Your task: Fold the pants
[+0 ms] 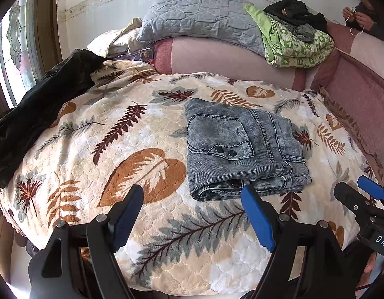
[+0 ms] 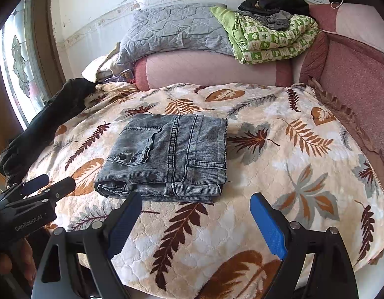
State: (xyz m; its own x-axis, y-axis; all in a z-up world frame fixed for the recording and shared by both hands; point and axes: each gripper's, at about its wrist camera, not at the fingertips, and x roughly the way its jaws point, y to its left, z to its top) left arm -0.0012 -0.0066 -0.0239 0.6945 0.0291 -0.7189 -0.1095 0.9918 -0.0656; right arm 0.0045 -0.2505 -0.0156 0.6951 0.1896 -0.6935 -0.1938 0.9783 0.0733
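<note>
Two grippers, left gripper and right gripper, hang with jaws spread wide, holding nothing. Folded pants lie mid-blanket, just beyond the fingertips, nearer its front edge.

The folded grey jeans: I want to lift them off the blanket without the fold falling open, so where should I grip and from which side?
Probably grip the folded grey jeans at the thick near edge, where the layers stack, coming in low from the front. The left gripper and right gripper already face that edge with jaws open, holding nothing.
</note>
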